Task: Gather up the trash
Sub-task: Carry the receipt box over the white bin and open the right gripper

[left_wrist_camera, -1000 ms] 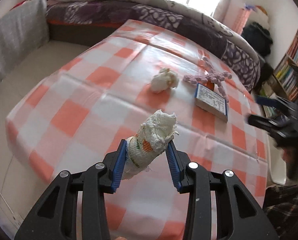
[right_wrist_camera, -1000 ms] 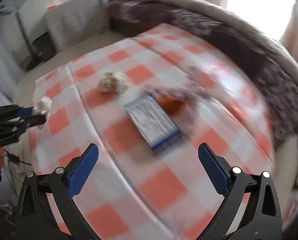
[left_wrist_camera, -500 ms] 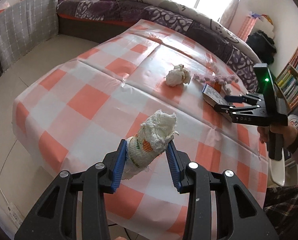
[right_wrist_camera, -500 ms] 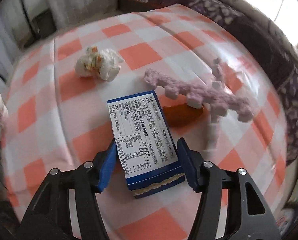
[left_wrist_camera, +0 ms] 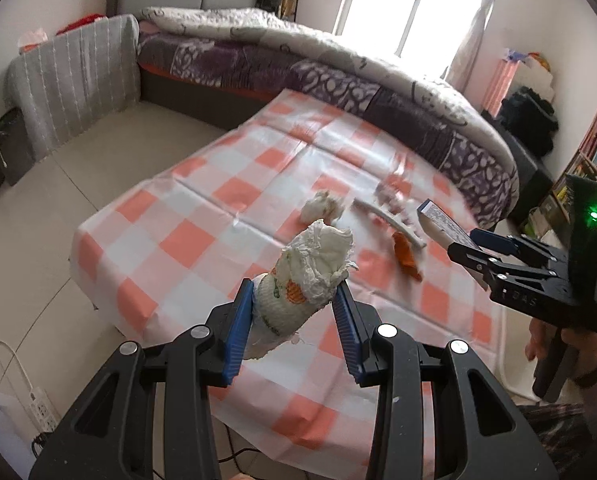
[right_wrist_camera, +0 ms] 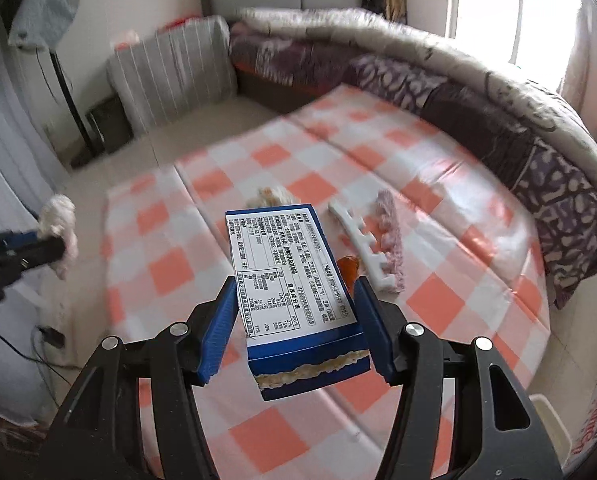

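**Q:** What does each tool carry?

**A:** The left gripper [left_wrist_camera: 294, 316] pinches a crumpled paper wad [left_wrist_camera: 304, 276] between its blue pads, the wad standing up above the fingertips and clear of the checked tablecloth [left_wrist_camera: 202, 216]. The right gripper [right_wrist_camera: 294, 320] is pressed onto a blue carton [right_wrist_camera: 290, 280], label side up, its torn end toward the camera. In the left wrist view the carton [left_wrist_camera: 442, 224] is tilted and held off the table.

**Q:** Which step of the task is in hand?

**A:** Judged from these views, the carry. Both pieces of trash are gripped and lifted, and neither is released yet. No bin can be identified with certainty in either view.

**Q:** What remains on the table?

**A:** A second paper ball [left_wrist_camera: 322, 206] lies near the table's middle. Just beside it lie a white comb-like strip [right_wrist_camera: 358, 248], a pink fuzzy piece [right_wrist_camera: 390, 228] and a small orange scrap [left_wrist_camera: 404, 254]. All rest on the cloth, apart from both tools.

**Q:** What does the next move call for?

**A:** Probably a transfer of both loads to a receptacle away from the table, with the grip kept firm during travel. The wad is soft and held low on its body, so it could slip. The carton is held across its width near the torn end, so its long free end could swing. A return for the remaining pieces would follow.
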